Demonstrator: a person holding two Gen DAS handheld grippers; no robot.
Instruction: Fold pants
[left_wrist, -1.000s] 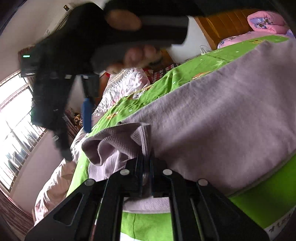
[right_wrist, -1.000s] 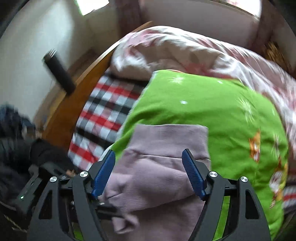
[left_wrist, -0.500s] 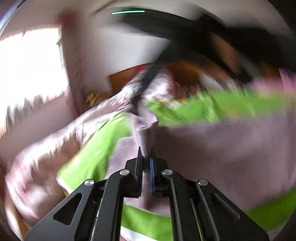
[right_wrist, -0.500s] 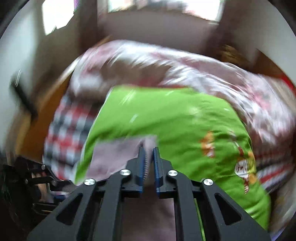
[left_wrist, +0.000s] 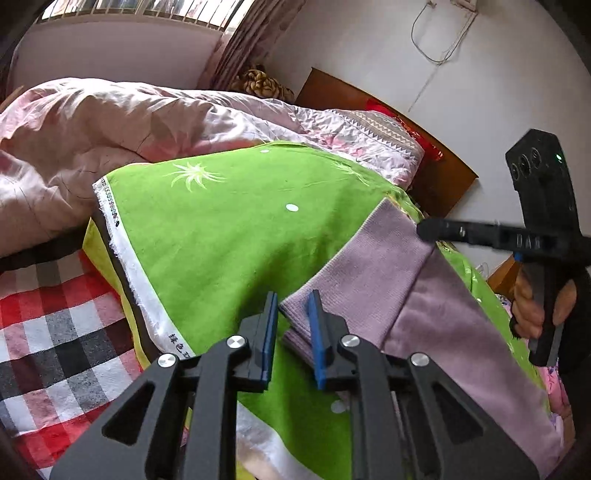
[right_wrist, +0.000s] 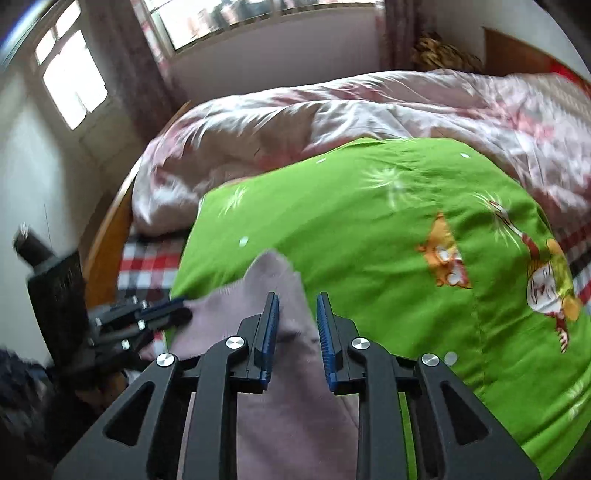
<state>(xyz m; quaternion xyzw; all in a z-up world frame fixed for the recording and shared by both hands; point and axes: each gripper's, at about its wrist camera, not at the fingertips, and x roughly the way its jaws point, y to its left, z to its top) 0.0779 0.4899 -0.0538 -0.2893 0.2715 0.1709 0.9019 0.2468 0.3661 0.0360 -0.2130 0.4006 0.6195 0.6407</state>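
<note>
Lilac pants (left_wrist: 417, 306) lie on a green blanket (left_wrist: 229, 236), their ribbed waistband (left_wrist: 369, 266) toward the far end. My left gripper (left_wrist: 291, 325) is open a little, its jaws on either side of the near waistband corner. My right gripper (right_wrist: 297, 325) is open a little over the other waistband corner of the pants (right_wrist: 273, 369). The right gripper also shows in the left wrist view (left_wrist: 428, 229), at the far corner of the waistband. The left gripper shows at the left of the right wrist view (right_wrist: 162, 314).
A pink quilt (left_wrist: 92, 125) is piled behind the green blanket. A red, black and white checked sheet (left_wrist: 48, 332) lies at the left. A wooden headboard (left_wrist: 369, 107) and a white wall stand at the back right. A wooden bed edge (right_wrist: 107, 240) runs along the left.
Both grippers were shut on the waistband corners half a second ago and have since opened. The waistband, lifted and bunched before, now lies flat on the green blanket.
</note>
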